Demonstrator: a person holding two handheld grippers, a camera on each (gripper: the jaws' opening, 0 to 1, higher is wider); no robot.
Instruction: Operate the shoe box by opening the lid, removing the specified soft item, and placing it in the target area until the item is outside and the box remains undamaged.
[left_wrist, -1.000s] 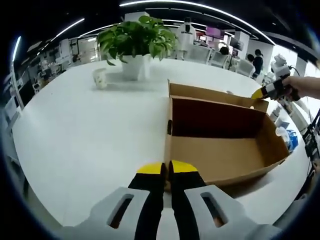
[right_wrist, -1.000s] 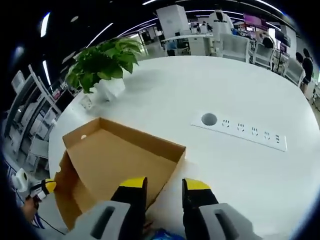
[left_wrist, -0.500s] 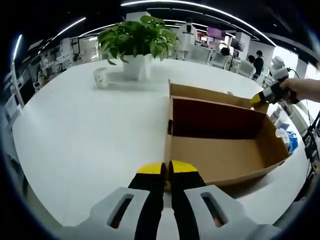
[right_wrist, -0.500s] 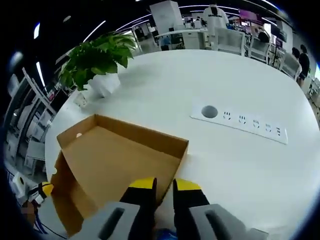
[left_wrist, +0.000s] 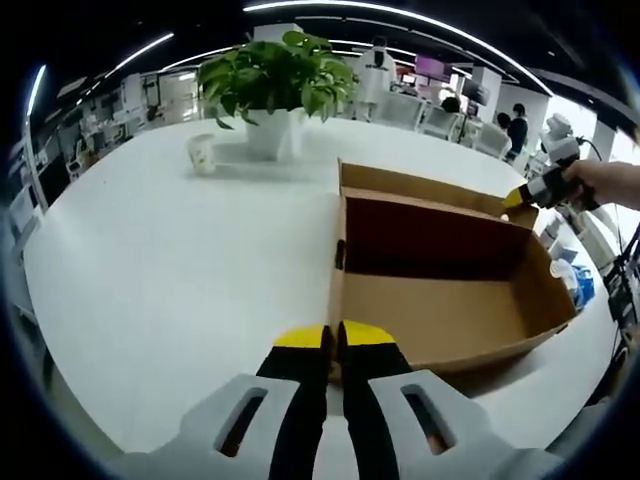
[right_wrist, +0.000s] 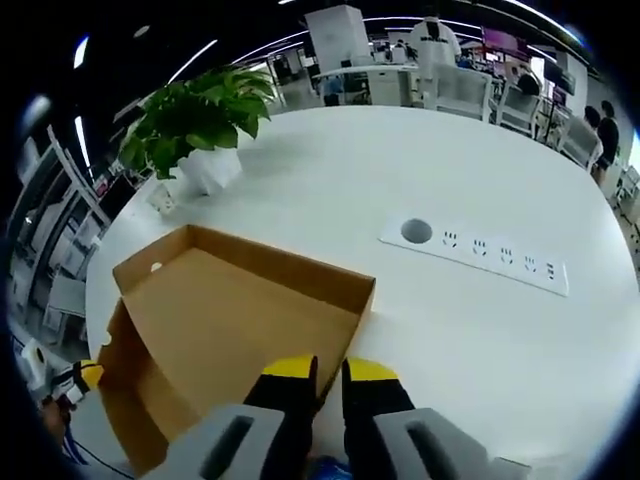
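On box (left_wrist: 440, 300) near rim, left tongs (left_wrist: 331, 338) pinched (table (left_wrist: 150, 260) beside bare).

Right claw (right_wrist: 318, 369) pinching rim of open shoe box (right_wrist: 220, 320) on white table (right_wrist: 480, 330)

The shoe box (left_wrist: 445, 290) is set on the table (left_wrist: 170, 260), lid off and interior exposed; it is taken as landmark. In the left gripper view, the left gripper (left_wrist: 333, 338) is located at the box's near corner, jaws closed together at the rim. The right gripper (left_wrist: 522, 194) is seen at the box's far right corner, held by a hand (left_wrist: 605, 182). A potted plant (left_wrist: 272, 85) is placed beyond the box, to its left, with a cup (left_wrist: 201, 155) further left. In the right gripper view, a socket strip (right_wrist: 475, 256) is recessed in the table right of the box (right_wrist: 230, 320), well apart.
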